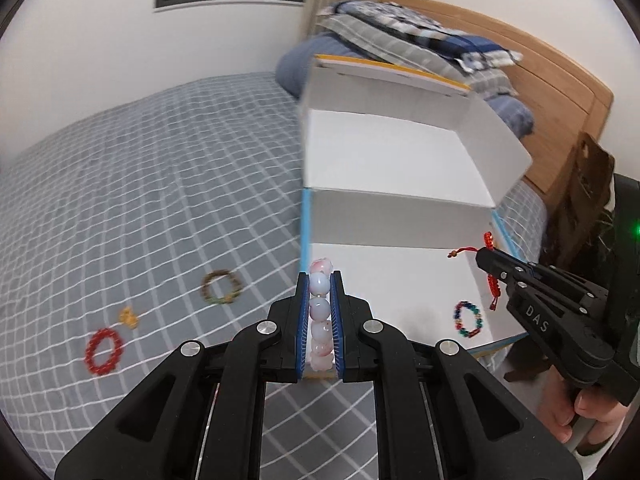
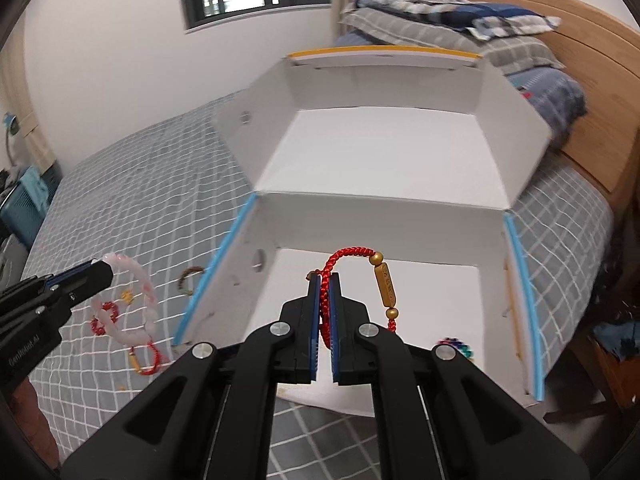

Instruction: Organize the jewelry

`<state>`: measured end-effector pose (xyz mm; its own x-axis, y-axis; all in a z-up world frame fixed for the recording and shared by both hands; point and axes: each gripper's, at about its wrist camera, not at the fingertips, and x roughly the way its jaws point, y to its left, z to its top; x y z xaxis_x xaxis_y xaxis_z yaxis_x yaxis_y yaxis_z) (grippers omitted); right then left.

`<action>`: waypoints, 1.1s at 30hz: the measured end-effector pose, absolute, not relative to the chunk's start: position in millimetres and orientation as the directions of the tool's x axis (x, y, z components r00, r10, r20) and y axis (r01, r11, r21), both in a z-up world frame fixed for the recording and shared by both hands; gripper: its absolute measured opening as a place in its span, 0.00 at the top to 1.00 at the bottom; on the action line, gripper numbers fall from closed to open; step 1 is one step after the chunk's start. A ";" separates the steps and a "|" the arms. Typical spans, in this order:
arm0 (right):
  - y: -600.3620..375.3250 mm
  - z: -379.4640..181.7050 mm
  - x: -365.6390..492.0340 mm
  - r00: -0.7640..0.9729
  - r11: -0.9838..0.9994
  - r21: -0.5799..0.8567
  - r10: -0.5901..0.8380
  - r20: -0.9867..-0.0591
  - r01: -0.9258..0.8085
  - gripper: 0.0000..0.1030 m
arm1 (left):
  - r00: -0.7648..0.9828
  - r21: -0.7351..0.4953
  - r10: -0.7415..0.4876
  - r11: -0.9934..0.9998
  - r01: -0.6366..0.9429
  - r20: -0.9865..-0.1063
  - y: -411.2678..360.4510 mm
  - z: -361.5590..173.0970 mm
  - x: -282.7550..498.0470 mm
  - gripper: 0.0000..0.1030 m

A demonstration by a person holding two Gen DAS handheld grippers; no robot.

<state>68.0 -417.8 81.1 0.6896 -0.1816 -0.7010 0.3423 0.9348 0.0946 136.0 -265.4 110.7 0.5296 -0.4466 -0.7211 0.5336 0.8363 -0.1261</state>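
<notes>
A white open box (image 1: 400, 280) (image 2: 380, 280) with blue edges lies on the bed. My left gripper (image 1: 320, 280) is shut on a pale pink bead bracelet (image 1: 320, 312) (image 2: 132, 292), held at the box's left edge. My right gripper (image 2: 325, 278) (image 1: 486, 258) is shut on a red cord bracelet (image 2: 352, 254) (image 1: 490, 276) with a gold tube bead, held over the box's right side. A multicoloured bead bracelet (image 1: 467, 319) (image 2: 456, 346) lies inside the box.
On the grey checked bedsheet (image 1: 140, 200) left of the box lie a red bead bracelet (image 1: 103, 350), a brown bracelet (image 1: 221, 287), a small gold piece (image 1: 129, 317) and a red cord bracelet (image 2: 146, 358). Pillows and folded bedding (image 1: 400, 40) lie before a wooden headboard (image 1: 560, 92).
</notes>
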 end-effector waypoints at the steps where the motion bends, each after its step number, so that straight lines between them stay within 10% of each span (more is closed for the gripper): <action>1: -422.4 80.1 65.7 0.687 0.931 0.095 -0.189 -0.702 0.352 0.97 | 0.524 -0.125 -0.452 0.830 0.543 -0.722 -272.5 109.8 135.9 0.91; 33: -503.9 -0.4 67.6 0.510 0.833 0.061 -0.277 -0.814 0.549 0.97 | 0.365 -0.102 -0.426 0.754 0.649 -0.828 -376.6 10.9 158.8 0.91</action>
<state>67.6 -503.9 -0.4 0.5104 -0.2765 -0.8143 0.5492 0.8334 0.0612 158.8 -376.6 10.9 0.3655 -0.4262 -0.8275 0.6491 0.7539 -0.1016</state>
